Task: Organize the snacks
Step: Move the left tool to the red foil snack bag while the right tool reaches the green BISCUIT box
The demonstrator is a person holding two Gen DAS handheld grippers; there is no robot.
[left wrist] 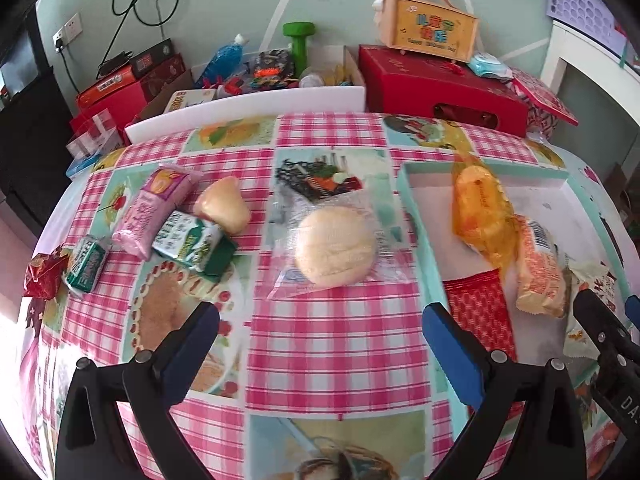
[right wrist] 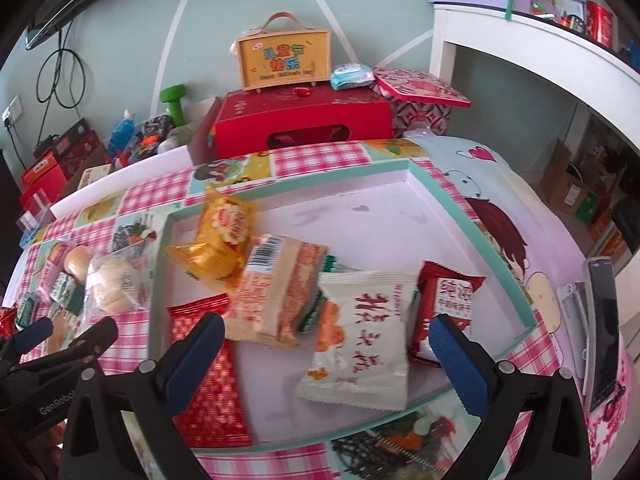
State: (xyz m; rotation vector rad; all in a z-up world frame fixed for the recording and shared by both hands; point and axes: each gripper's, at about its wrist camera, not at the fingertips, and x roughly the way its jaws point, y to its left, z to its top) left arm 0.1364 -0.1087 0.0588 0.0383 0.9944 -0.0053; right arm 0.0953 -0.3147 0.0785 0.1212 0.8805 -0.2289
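A shallow teal-rimmed tray (right wrist: pixel 472 204) holds several snack packs: an orange-wrapped cake (right wrist: pixel 224 236), a beige barcode pack (right wrist: pixel 280 284), a white pack with red characters (right wrist: pixel 360 336), two red packs (right wrist: pixel 208 376). Left of the tray on the checked cloth lie a round bun in clear wrap (left wrist: pixel 334 246), a pink pack (left wrist: pixel 154 208), green packs (left wrist: pixel 192 242), a pale bun (left wrist: pixel 226 210) and a red foil pack (left wrist: pixel 42 274). My left gripper (left wrist: pixel 320 332) is open and empty, just short of the round bun. My right gripper (right wrist: pixel 326 346) is open and empty over the white pack.
Red gift boxes (right wrist: pixel 300 120), an orange carry case (right wrist: pixel 284 58) and a white bin (left wrist: pixel 280 100) of oddments stand behind the table. A phone (right wrist: pixel 602 328) lies at the table's right edge. A white shelf (right wrist: pixel 520 32) stands at the right.
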